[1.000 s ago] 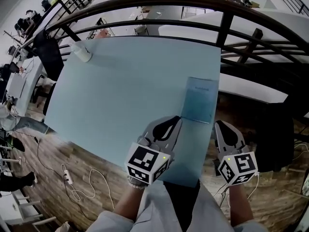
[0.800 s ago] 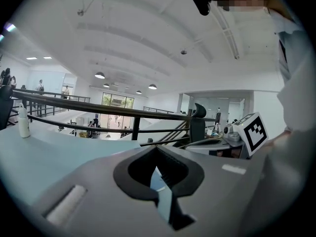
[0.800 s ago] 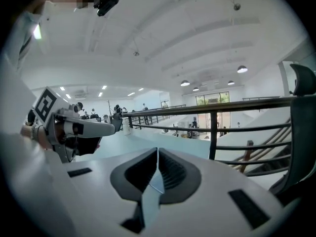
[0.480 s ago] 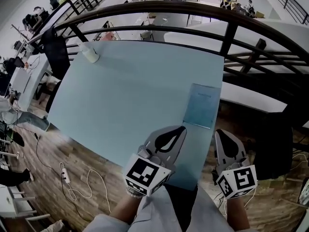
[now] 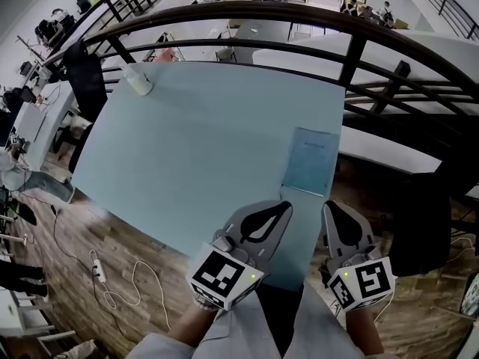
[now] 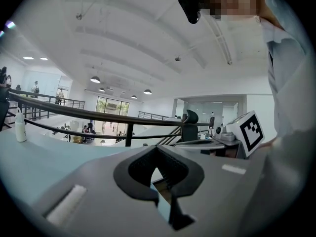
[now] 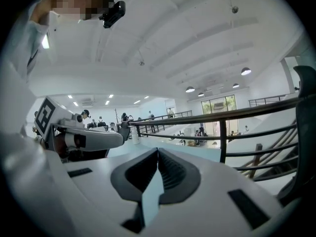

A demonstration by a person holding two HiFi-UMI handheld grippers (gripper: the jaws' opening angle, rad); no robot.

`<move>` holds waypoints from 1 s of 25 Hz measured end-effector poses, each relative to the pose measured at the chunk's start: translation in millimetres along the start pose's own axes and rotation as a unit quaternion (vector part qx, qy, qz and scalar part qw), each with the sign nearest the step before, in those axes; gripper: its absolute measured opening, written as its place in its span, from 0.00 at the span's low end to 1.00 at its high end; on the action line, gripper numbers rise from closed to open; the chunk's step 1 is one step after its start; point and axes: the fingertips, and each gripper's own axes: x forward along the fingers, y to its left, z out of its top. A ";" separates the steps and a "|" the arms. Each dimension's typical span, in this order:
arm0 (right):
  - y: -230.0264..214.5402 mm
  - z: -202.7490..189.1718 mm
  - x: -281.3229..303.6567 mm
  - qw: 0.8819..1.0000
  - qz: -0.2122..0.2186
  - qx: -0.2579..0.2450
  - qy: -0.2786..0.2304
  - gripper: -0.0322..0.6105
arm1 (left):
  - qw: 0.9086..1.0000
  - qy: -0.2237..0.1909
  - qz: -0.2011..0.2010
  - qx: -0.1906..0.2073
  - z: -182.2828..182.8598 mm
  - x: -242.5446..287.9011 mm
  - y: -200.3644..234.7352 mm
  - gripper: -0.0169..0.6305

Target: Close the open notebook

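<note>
Pale blue tabletop (image 5: pixel 194 140) beside dark railing (image 5: pixel 247 7). Notebook (image 5: pixel 309 161) lies flat near right edge, cover apparently down already. Left hand-held gripper (image 5: pixel 283 208) and right hand-held gripper (image 5: pixel 330 208) both clenched, empty, near front edge, apart from notebook. Likely step: confirm cover flat, stay clear.

A pale blue counter (image 5: pixel 202 133) carries two things, well apart. A closed notebook (image 5: pixel 310 161) with a pale blue cover lies flat near the right edge. A white bottle (image 5: pixel 138 79) stands at the far left corner.
</note>
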 end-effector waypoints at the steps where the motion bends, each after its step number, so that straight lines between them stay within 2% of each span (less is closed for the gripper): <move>1: 0.4 0.3 0.7 1.000 0.001 -0.001 0.000 0.05 | 1.000 -0.001 -0.001 0.001 0.2 0.2 -0.2 0.03; 5: 3.6 -0.7 1.5 1.000 0.002 -0.002 0.005 0.05 | 1.000 0.000 0.001 -0.014 4.0 -0.8 0.6 0.03; 10: 5.6 -2.7 -0.2 1.000 0.003 -0.002 0.008 0.05 | 1.000 -0.008 -0.011 0.012 0.6 0.3 -1.4 0.03; 14: 8.2 -4.4 -1.7 1.000 0.005 -0.007 0.007 0.05 | 1.000 -0.003 -0.006 -0.003 -0.6 -1.6 -3.3 0.03; 25: 10.5 -2.5 0.8 1.000 0.006 -0.011 0.010 0.05 | 1.000 -0.003 -0.006 -0.002 -0.2 -3.1 -0.4 0.03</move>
